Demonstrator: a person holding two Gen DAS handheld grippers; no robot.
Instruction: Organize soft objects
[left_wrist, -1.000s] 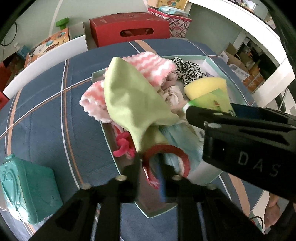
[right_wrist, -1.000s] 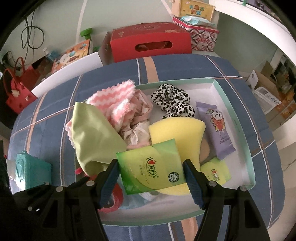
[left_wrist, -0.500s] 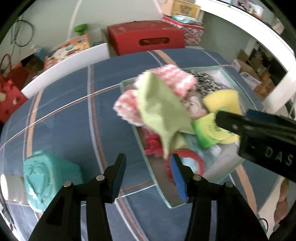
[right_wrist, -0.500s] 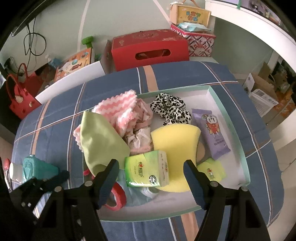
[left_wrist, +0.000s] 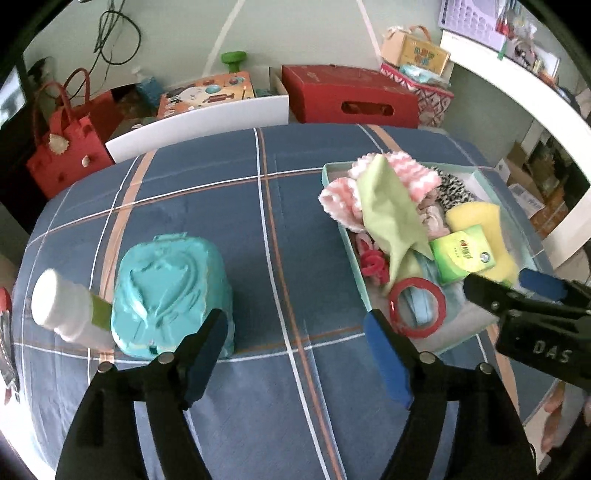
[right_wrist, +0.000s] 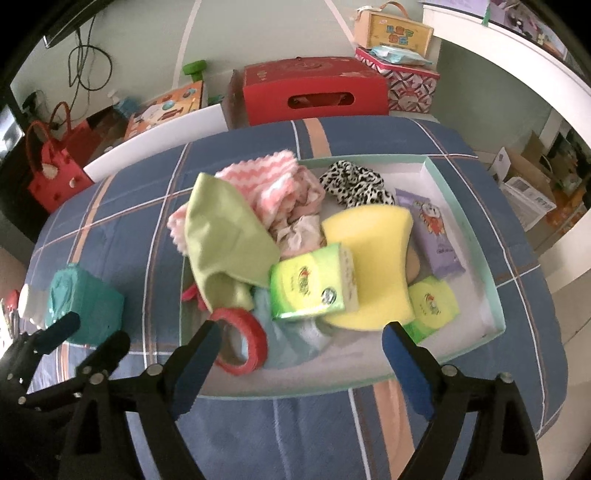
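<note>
A shallow teal-rimmed tray (right_wrist: 469, 229) holds a light green cloth (right_wrist: 221, 236), a pink striped cloth (right_wrist: 269, 181), a leopard scrunchie (right_wrist: 354, 182), a yellow sponge (right_wrist: 373, 258), a green tissue pack (right_wrist: 312, 284) and a red tape ring (right_wrist: 243, 339). My right gripper (right_wrist: 301, 332) hovers over the tray's near side, jaws opening, pads touching nothing. My left gripper (left_wrist: 295, 325) hangs over the blue checked cover between a teal wipes pack (left_wrist: 170, 288) and the tray (left_wrist: 347, 236), its jaws opening with nothing between them. The tape ring (left_wrist: 417, 310) lies just right of its right finger.
A white bottle (left_wrist: 62, 310) lies beside the teal pack. A purple packet (right_wrist: 432, 236) and a small green pack (right_wrist: 432, 306) sit at the tray's right. Behind the table are a red box (right_wrist: 314, 92), a white board (left_wrist: 199, 122) and a red bag (left_wrist: 70, 147).
The left gripper let go of the red tape ring and drew left out of the tray, jaws widening. The right gripper released the green tissue pack onto the sponge and pulled back.
</note>
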